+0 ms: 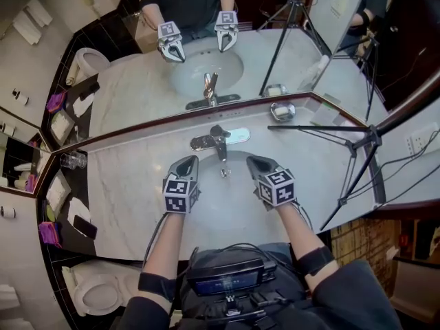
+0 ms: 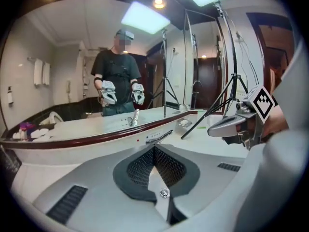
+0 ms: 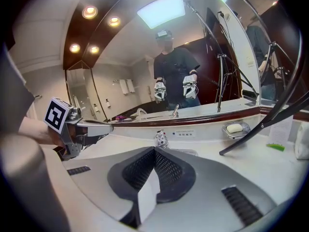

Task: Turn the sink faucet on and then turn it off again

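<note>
**1. L claw** (image 1: 190,161): clenched, nothing between jaws. Hovers over basin's near-left side, apart from faucet.

**2. R claw** (image 1: 254,160): clenched, empty. Over basin's near-right side, also clear of faucet.

**3. Basin** (image 1: 224,191): sunk in marble counter (image 1: 137,184), between the two claws.

**4. Faucet** (image 1: 218,141): chrome, centre-back of basin, just beyond both claw tips. Lever looks to stick out left, spout over the bowl. Whether water is running: can't tell.

**5. Misc.:** soap dish (image 1: 282,111) rear right; glass (image 1: 73,160) far left; tripod (image 1: 357,143) leg across counter, right.

**6. Mirror** (image 1: 137,81): behind the ledge.

**Risks (est.):**
- A shut claw nudging slick chrome may skid off, so the lever only moves part-way.
- Too hard a push could mean full flow and splash.
- A lever not returned fully would leave water dribbling.
- R arm could snag the tripod leg.
</note>
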Motion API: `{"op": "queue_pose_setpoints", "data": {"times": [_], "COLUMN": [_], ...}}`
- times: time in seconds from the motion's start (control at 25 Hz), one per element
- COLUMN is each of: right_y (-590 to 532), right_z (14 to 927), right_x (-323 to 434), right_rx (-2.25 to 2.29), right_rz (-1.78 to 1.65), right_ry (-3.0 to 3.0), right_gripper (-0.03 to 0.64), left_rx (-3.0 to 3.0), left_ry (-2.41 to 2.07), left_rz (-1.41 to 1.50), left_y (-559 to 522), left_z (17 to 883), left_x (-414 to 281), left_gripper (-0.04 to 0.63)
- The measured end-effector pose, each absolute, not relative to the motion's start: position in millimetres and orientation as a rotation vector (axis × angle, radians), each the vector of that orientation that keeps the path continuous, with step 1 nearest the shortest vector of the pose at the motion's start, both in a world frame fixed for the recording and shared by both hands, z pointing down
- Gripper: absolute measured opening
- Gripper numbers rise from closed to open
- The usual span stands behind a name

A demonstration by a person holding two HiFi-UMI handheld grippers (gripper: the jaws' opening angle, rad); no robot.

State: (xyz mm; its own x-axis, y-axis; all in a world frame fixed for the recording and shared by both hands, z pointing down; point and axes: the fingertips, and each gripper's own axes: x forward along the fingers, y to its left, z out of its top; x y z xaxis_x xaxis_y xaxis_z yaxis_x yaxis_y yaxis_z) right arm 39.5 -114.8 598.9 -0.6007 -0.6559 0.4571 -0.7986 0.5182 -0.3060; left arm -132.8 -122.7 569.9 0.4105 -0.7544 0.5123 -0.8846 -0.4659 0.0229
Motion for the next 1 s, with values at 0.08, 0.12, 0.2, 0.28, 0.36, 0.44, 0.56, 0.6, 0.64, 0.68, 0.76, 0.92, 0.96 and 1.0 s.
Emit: {"op": "queue_pose_setpoints", "data": {"times": [0.08,0.12,0.2,0.28,0.36,0.44,0.56,0.6,0.64,0.68,0.76,0.92,0.96,1.0], "right_y": [-115.9,-116.3,-116.4,-115.8,-115.5,-114.9,-115.0,-115.7,-116.6,-117.5,-119.8,-129.3,-132.9,-136.6], "right_z": [596.6,595.3,593.4,592.4,591.5,591.2,592.5,593.3,594.4,596.1,598.8,594.5,595.6,597.8], "right_x": [37.4,36.3,34.9,34.6,34.8,35.0,35.1,34.8,34.5,34.4,34.0,22.9,20.4,17.7], "right_rx": [1.211,1.206,1.194,1.185,1.175,1.161,1.140,1.135,1.132,1.129,1.115,1.032,1.000,0.961], "right_rz": [0.708,0.704,0.694,0.687,0.679,0.668,0.643,0.625,0.596,0.558,0.463,0.234,0.165,0.096], "right_ry": [-2.485,-2.487,-2.491,-2.497,-2.500,-2.499,-2.495,-2.492,-2.485,-2.473,-2.441,-2.377,-2.357,-2.338], "right_gripper": [0.020,0.020,0.020,0.020,0.020,0.020,0.020,0.020,0.020,0.020,0.020,0.031,0.058,0.079], "left_rx": [2.336,2.320,2.300,2.293,2.284,2.273,2.264,2.264,2.266,2.268,2.270,2.269,2.265,2.262], "left_ry": [-1.459,-1.464,-1.460,-1.463,-1.471,-1.479,-1.485,-1.485,-1.485,-1.483,-1.478,-1.476,-1.476,-1.476], "left_rz": [0.591,0.577,0.563,0.560,0.557,0.559,0.552,0.554,0.556,0.556,0.554,0.545,0.543,0.543], "left_y": [-115.8,-111.2,-101.4,-93.7,-87.6,-82.4,-79.0,-79.4,-79.9,-80.2,-80.1,-80.7,-80.8,-81.0], "left_z": [571.4,570.7,569.3,569.2,569.8,571.4,575.0,576.0,576.3,576.0,575.5,577.0,578.0,579.1], "left_x": [-145.2,-148.6,-152.1,-155.4,-158.7,-160.8,-161.8,-161.9,-161.7,-160.9,-158.8,-157.6,-157.4,-156.9], "left_gripper": [0.003,0.003,0.003,0.002,0.002,0.003,0.003,0.003,0.003,0.003,0.003,0.003,0.003,0.003]}}
